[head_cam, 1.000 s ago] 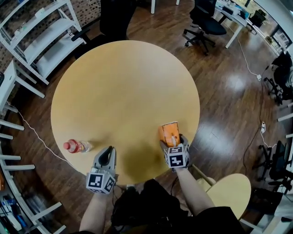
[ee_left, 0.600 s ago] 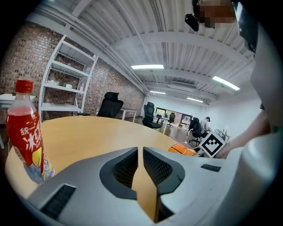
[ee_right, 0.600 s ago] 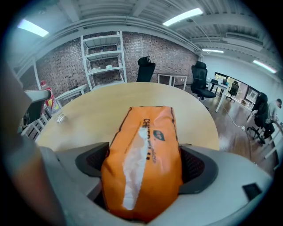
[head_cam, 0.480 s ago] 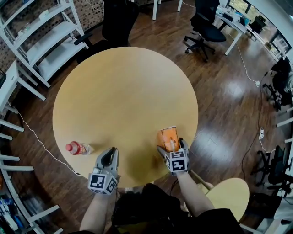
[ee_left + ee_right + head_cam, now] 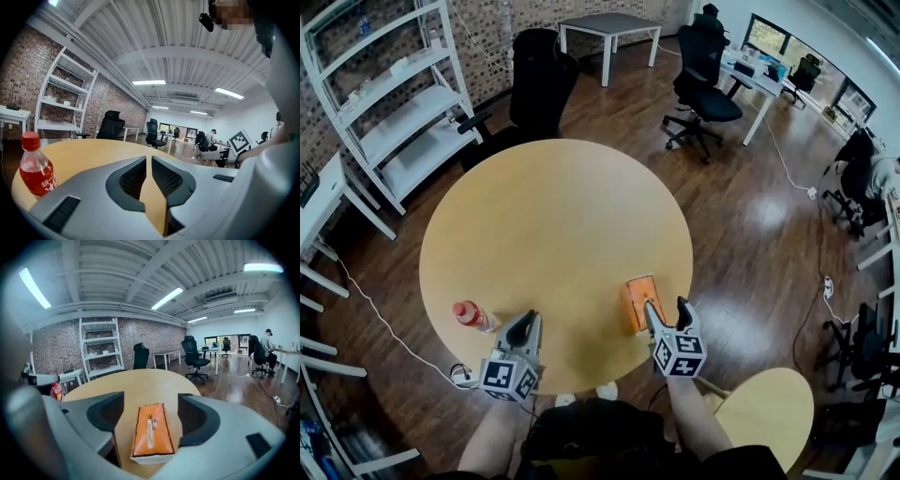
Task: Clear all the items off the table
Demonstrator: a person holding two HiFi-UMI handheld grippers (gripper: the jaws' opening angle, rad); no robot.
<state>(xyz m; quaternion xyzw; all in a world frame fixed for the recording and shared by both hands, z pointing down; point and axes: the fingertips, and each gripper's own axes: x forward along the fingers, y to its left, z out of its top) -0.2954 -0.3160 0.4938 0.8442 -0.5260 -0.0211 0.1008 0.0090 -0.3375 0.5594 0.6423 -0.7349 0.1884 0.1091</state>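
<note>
left gripper (image 5: 523, 323), at 6 o'clock on the table's (image 5: 553, 206) near rim: jaws together bar a hairline slit, nothing between them. it points level across the top, judged parked while the other hand works.

right gripper (image 5: 667, 307), at 5 o'clock: jaws apart, having just been closing, pads on nothing. it is tipped down along the orange tissue pack (image 5: 636, 300), which lies flat near the rim; judged a line-up to grip the pack across its narrow width.

red-capped bottle (image 5: 472, 316), at 7 o'clock, near the left gripper but apart from it, untouched. both items remain on the table.

the head view puts the pack just beside the right gripper's left jaw. the right gripper view corrects this: the pack sits centred in the gap and lower, with table showing on both sides. the left gripper view alone settles that the bottle stands upright.

beyond the table: office chair (image 5: 542, 75) at 12 o'clock, white shelving (image 5: 394, 103) at 10 o'clock.
</note>
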